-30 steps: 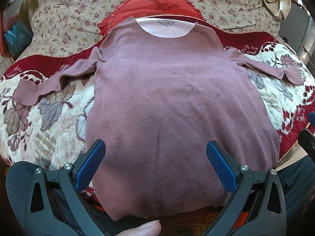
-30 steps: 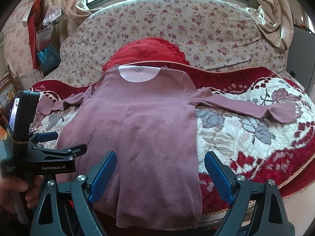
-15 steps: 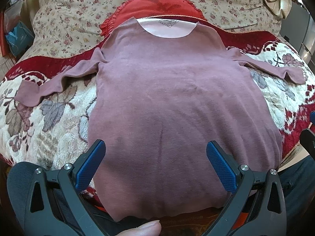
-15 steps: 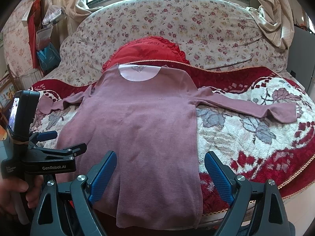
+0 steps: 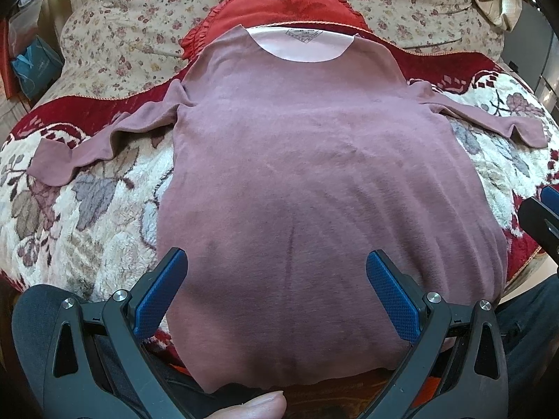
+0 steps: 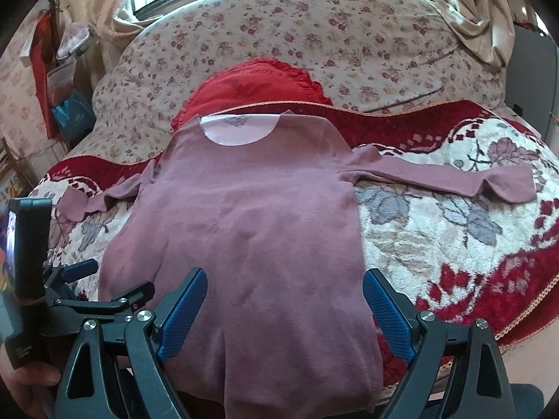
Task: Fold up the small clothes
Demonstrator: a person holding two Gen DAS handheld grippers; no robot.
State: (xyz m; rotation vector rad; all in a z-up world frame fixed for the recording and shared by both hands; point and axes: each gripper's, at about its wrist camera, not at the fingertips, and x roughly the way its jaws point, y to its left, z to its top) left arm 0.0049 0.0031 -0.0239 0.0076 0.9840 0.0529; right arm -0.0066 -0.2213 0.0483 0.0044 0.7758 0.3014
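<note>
The mauve long-sleeved shirt point(image 5: 314, 181) lies flat and face up on a patterned blanket point(image 5: 87, 216) over what looks like a sofa or bed. Its long axis runs straight away from both claws: the hem hangs over the near edge, and the neckline sits at the far end against a red cushion point(image 5: 279, 3). Both sleeves are spread out sideways.

The left claw point(image 5: 276, 296) stands wide apart and holds nothing. It hovers above the lower body of the shirt, with the hem just below and behind its fingertips. From here the left sleeve point(image 5: 101, 139) lies ahead and off to the left, well apart from the blue pads point(image 5: 157, 300).

The right claw point(image 6: 284, 309) is also wide and empty, poised over the near right part of the shirt. Its right finger sits near the garment's right side seam. The right sleeve point(image 6: 450, 178) stretches ahead and far to the right across the blanket.

No fold has been made yet, by the look of it. Each sleeve lies on its own claw's side, so a sleeve fold inward would likely fall to the nearer claw. Either reach goes forward and outward, not down.
</note>
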